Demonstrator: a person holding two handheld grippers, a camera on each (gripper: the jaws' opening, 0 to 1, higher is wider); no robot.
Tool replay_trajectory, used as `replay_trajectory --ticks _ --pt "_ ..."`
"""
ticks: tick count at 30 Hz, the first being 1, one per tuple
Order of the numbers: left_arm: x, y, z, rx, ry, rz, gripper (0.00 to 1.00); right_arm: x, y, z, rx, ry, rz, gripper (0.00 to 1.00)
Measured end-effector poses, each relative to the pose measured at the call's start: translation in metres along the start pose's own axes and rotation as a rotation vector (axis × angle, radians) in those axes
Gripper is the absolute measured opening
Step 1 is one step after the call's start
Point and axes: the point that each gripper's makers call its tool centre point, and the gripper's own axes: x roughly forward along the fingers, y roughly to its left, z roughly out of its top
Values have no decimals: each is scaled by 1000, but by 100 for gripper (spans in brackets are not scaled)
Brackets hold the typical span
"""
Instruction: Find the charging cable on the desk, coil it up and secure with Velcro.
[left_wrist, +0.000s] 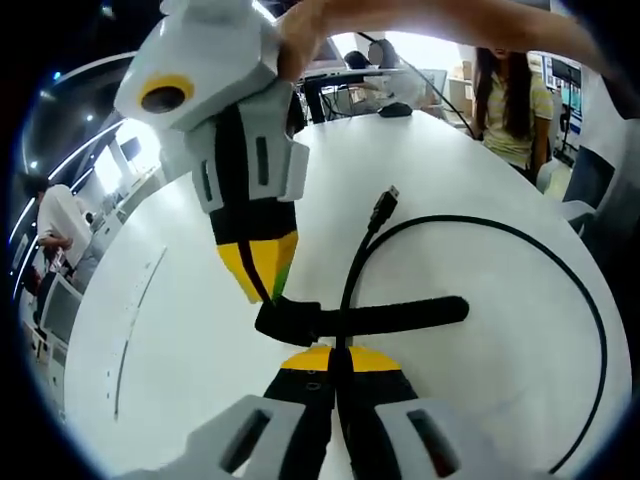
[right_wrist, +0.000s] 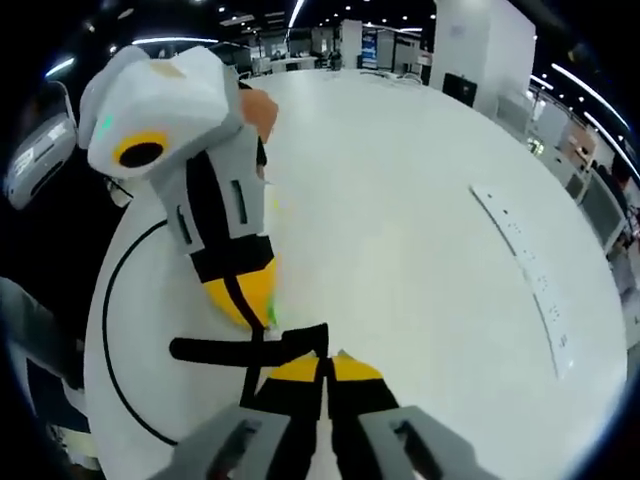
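Both grippers pinched at the Velcro strap

Now my left gripper (left_wrist: 335, 352) sits low in the left gripper view, its yellow-tipped jaws drawn together on the thin black charging cable (left_wrist: 590, 300), right where the flat black Velcro strap (left_wrist: 400, 316) crosses it. From that pinch the cable runs up to its small black plug (left_wrist: 385, 207), which lies flat on the round white desk (left_wrist: 450, 160). A second strand leaves the same spot and sweeps out in a wide open loop to the right, then curves back down toward me. Not coiled yet.

My right gripper (left_wrist: 272, 295) comes down into the left gripper view from above, grey and white body, yellow tips closed on the left end of the strap. My hand (left_wrist: 320, 25) grips its top.

In the right gripper view, my right gripper (right_wrist: 322, 362) shows narrow jaws meeting at the strap (right_wrist: 215, 350), which stretches out to the left along the desk (right_wrist: 420, 200). The left gripper (right_wrist: 262, 318) reaches in from the upper left, tips touching the strap just beside mine. The cable (right_wrist: 108, 330) arcs along the desk's left edge.

People stand beyond the far side of the desk.
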Motion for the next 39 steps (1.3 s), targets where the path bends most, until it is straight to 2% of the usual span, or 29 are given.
replay_trajectory --ticks 3,14,23,39 --pt "0 0 0 -1 -2 -1 4 3 -1 -4 15 8 7 5" --pt "-1 0 -1 -2 -2 -1 4 4 0 3 41 -22 29 3" --pt "-1 0 0 0 -1 0 4 0 1 7 42 -31 18 3" --pt "-1 1 0 5 -12 4 4 -2 -9 7 52 -40 -12 2"
